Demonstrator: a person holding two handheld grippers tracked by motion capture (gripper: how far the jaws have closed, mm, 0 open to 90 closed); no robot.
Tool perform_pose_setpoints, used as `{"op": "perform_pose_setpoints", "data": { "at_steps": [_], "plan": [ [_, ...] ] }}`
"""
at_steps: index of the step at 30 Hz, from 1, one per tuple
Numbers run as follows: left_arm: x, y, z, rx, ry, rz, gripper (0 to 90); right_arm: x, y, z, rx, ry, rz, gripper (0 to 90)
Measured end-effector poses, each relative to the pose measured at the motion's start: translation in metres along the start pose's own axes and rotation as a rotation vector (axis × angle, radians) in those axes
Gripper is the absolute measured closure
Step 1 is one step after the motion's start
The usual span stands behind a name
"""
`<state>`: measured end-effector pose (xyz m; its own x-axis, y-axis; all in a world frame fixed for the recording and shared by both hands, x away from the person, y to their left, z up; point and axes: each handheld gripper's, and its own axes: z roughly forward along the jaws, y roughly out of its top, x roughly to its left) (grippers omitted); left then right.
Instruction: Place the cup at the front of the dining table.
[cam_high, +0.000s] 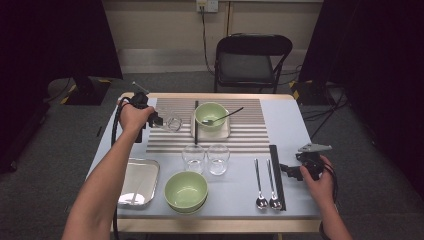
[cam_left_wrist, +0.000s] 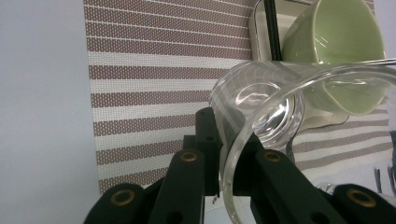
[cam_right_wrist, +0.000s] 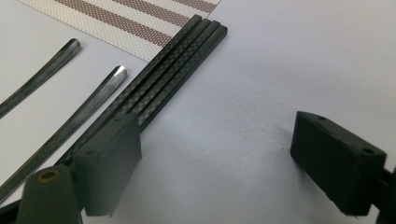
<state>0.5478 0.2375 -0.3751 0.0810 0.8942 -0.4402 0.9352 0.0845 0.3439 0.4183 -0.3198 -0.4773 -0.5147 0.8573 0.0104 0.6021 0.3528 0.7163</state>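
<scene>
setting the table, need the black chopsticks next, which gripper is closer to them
Right. The right gripper sits open on the table just beside the chopsticks; the left gripper is across the table, holding a glass.

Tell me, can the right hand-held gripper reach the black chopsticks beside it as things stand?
Probably yes. The right hand-held gripper is open and holds nothing, and the black chopsticks lie just beside one jaw on bare table, with nothing between them.
</scene>
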Motion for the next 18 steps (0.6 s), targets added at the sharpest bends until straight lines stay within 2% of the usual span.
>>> {"op": "perform_pose_setpoints", "data": {
  "at_steps": [1,5,6,8,12,18],
  "plan": [
    [0.0009,0.0003,-0.0002,0.007,0.001,0.014,85.7,0.0000,0.0000,0.0000,0.000,-0.001,0.000,15.3],
    [0.0002,0.0006,0.0012,0.001,0.002,0.002,85.7,0.0000,0.0000,0.0000,0.000,-0.001,0.000,15.3],
    [0.0015,0.0010,0.0008,0.010,0.000,0.014,85.7,0.0000,0.0000,0.0000,0.000,-0.001,0.000,15.3],
    [0.0006,0.0011,0.0019,-0.001,0.001,-0.010,85.8,0.0000,0.0000,0.0000,0.000,-0.001,0.000,15.3],
    [0.0032,0.0021,0.0026,0.009,0.007,0.008,85.7,-0.0003,0.0000,0.0001,-0.001,-0.001,-0.003,15.3],
    [0.0040,0.0032,0.0042,0.013,0.001,0.001,85.7,-0.0001,0.0000,0.0001,0.000,0.000,0.000,15.3]
  ]
}}
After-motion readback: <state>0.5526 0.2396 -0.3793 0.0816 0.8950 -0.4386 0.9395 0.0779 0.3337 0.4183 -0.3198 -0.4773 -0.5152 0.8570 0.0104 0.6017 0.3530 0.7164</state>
